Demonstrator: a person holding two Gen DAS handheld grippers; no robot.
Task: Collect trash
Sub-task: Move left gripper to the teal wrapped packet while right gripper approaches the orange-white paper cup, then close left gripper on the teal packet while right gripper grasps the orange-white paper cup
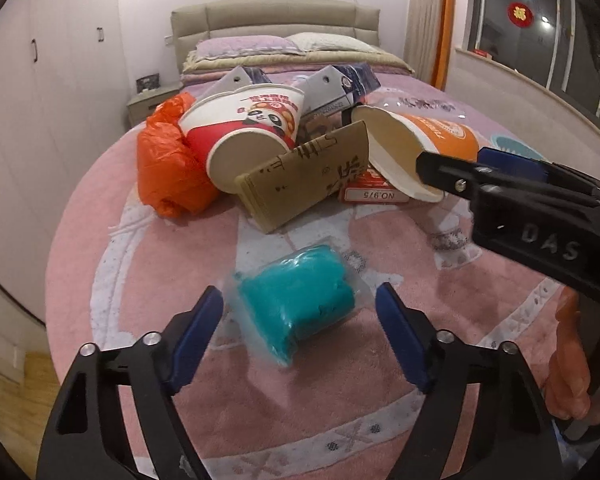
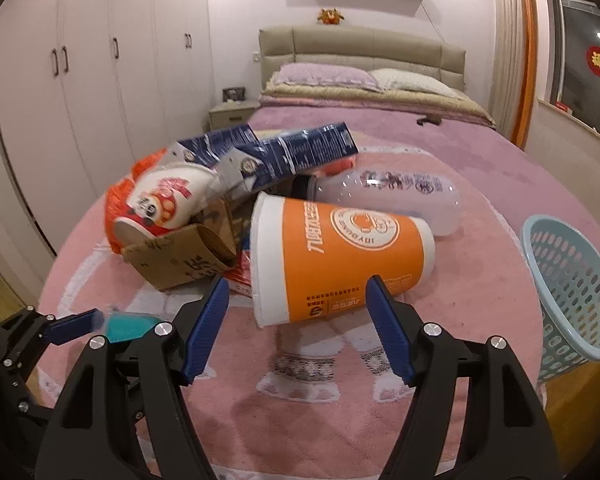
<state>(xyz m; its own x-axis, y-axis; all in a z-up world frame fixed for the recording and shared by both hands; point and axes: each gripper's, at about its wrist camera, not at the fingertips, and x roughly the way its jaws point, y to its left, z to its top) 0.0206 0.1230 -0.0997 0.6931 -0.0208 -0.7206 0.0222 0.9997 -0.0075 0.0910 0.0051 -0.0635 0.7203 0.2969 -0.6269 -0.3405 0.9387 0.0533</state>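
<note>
The trash lay heaped on a round pink rug (image 2: 480, 280) at the foot of a bed (image 2: 380, 128). The left tongs (image 1: 300, 312) hung apart over a teal packet (image 1: 300, 304) in clear wrap, which lay alone on the rug nearer the camera than the heap; its long axis ran from near left to far right in the left wrist view, and neither blue pad touched it.

The right tongs (image 2: 296, 320) also stood apart — their pads flanked the near side of an orange paper cup (image 2: 340, 256) without visibly pressing on it. That cup lay on its side, long axis running across the right wrist view, its open mouth turned left toward the heap and its base pointing right toward a light blue perforated basket (image 2: 572, 292) tipped at the rug's edge, well apart from the cup.

Behind the cup lay a clear plastic bottle (image 2: 400, 196), also on its side, cap end to the left. Left of the cup sat a brown cardboard box (image 2: 180, 256), a red-and-white panda cup (image 2: 164, 204) tilted against it, and an orange plastic bag (image 1: 168, 164) beside that. Two dark blue cartons (image 2: 284, 152) rested on top of the heap at the back.
</note>
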